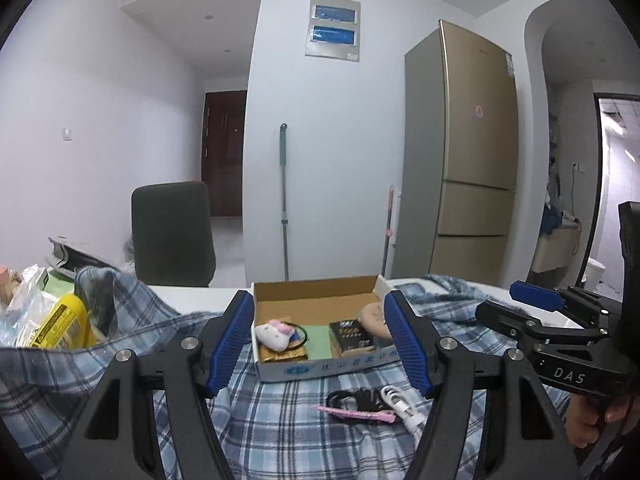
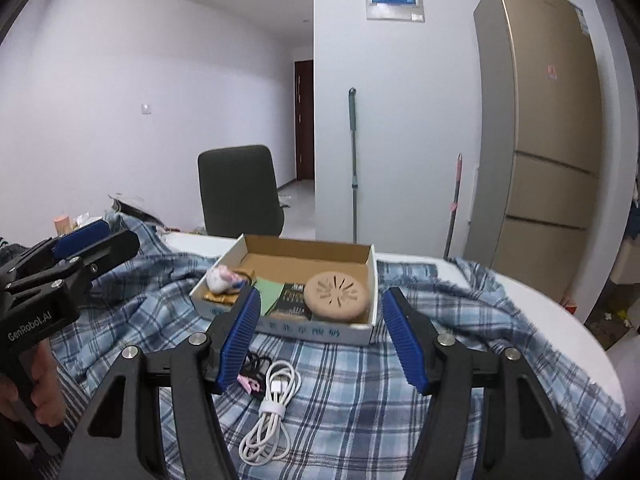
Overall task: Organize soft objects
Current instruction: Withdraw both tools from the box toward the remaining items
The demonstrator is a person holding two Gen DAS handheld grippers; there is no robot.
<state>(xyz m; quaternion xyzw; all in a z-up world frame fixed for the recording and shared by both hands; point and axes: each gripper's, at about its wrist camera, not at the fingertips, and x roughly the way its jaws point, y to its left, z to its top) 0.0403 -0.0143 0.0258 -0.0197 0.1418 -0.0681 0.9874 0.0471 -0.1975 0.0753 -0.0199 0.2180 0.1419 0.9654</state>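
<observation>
An open cardboard box (image 1: 320, 366) (image 2: 370, 280) sits on a blue plaid cloth (image 1: 280, 420) (image 2: 360, 384). Inside lie a white-and-pink plush toy (image 1: 274, 334) (image 2: 220, 278), a tan round pad (image 2: 336, 296) (image 1: 372, 314), a green sheet (image 1: 318, 340) and a black packet (image 1: 350, 334). My left gripper (image 1: 320, 344) is open and empty, held just before the box. My right gripper (image 2: 320, 336) is open and empty, near the box's front wall. Each gripper shows in the other's view, the right (image 1: 536, 300) and the left (image 2: 84, 240).
In front of the box lie a coiled white cable (image 2: 272, 404) (image 1: 404, 404), a pink clip (image 1: 356, 414) (image 2: 250, 384) and a black cord (image 1: 352, 398). A yellow packet (image 1: 64, 324) and plastic bags lie at the left. A dark chair (image 1: 172, 232) stands behind the table.
</observation>
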